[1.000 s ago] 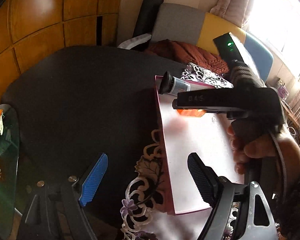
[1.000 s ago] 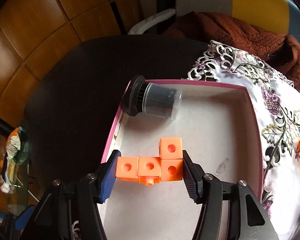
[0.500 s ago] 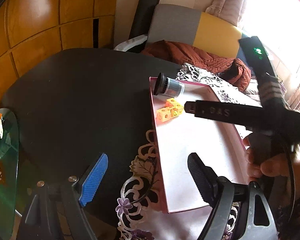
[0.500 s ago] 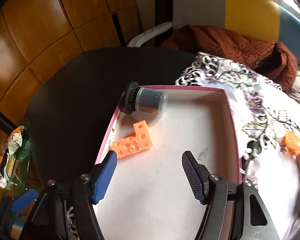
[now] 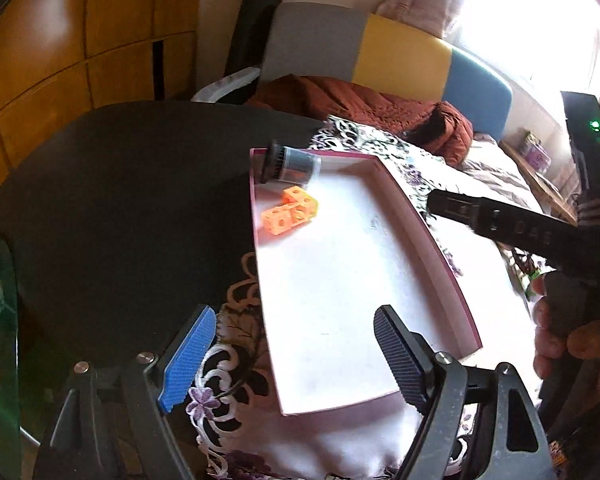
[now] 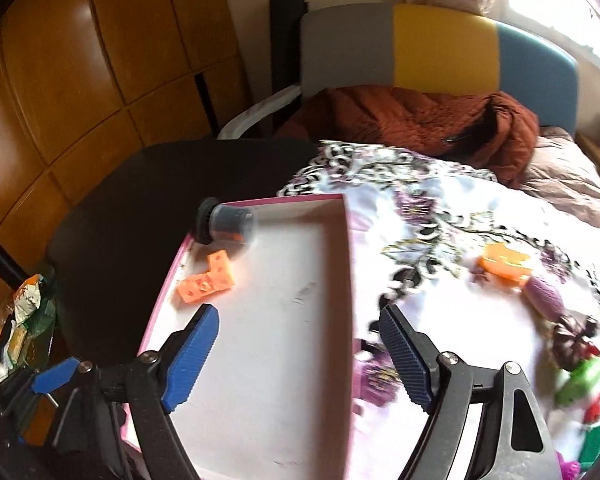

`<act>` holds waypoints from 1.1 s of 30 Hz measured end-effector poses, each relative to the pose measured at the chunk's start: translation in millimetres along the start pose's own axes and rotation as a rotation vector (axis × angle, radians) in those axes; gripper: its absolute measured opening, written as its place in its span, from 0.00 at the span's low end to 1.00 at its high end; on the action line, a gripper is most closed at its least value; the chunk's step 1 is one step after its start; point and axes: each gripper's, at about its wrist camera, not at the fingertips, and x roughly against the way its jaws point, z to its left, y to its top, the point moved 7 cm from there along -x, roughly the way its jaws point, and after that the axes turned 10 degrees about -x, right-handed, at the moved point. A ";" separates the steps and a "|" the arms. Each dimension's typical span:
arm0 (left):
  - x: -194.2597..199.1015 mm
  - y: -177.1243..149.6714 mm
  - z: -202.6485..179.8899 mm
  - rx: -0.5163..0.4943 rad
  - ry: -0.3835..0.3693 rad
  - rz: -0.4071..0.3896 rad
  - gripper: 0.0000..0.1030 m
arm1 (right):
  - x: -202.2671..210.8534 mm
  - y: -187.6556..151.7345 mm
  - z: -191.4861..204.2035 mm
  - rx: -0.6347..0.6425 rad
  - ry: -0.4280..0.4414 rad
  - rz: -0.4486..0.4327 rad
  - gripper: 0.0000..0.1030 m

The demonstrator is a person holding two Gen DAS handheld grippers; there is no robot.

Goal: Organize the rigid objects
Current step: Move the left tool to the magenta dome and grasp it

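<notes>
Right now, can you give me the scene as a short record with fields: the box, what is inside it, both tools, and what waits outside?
box: pink-edged tray on the flowered cloth
inside: orange block piece and a black-capped jar lying on its side, both in the far left corner
right tool: open, jaws just opening, nothing between them
left tool: open, empty, above the tray's near left corner
outside: another orange piece and small toys on the cloth

Wooden wall panels (image 6: pixel 80 80) fill the upper left. A grey, yellow and blue chair back (image 6: pixel 432 48) stands at top centre, a rust-brown quilted jacket (image 6: pixel 420 124) heaped below it. The floral lace cloth (image 6: pixel 440 216) covers the tabletop's right.
</notes>
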 end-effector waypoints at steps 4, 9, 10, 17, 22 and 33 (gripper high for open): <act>-1.9 0.9 -13.0 -0.033 -0.019 0.010 0.80 | 14.8 -4.4 -26.5 -0.017 -0.033 -0.013 0.84; -4.5 4.0 -31.4 -0.066 -0.074 0.017 0.72 | 31.9 -8.4 -72.3 -0.067 -0.059 -0.017 0.86; -5.4 5.1 -35.4 -0.071 -0.082 0.021 0.72 | 37.2 -8.2 -84.3 -0.078 -0.075 -0.023 0.86; -9.5 15.8 -93.7 -0.200 -0.186 0.023 0.71 | 97.6 4.9 -216.7 -0.264 -0.272 -0.130 0.93; -18.2 13.9 -160.8 -0.354 -0.320 0.031 0.60 | 135.9 -9.4 -325.9 -0.509 -0.481 -0.248 0.93; -33.8 -7.3 -300.6 -0.625 -0.557 0.074 0.54 | 140.5 -47.2 -399.9 -0.895 -0.457 -0.218 0.93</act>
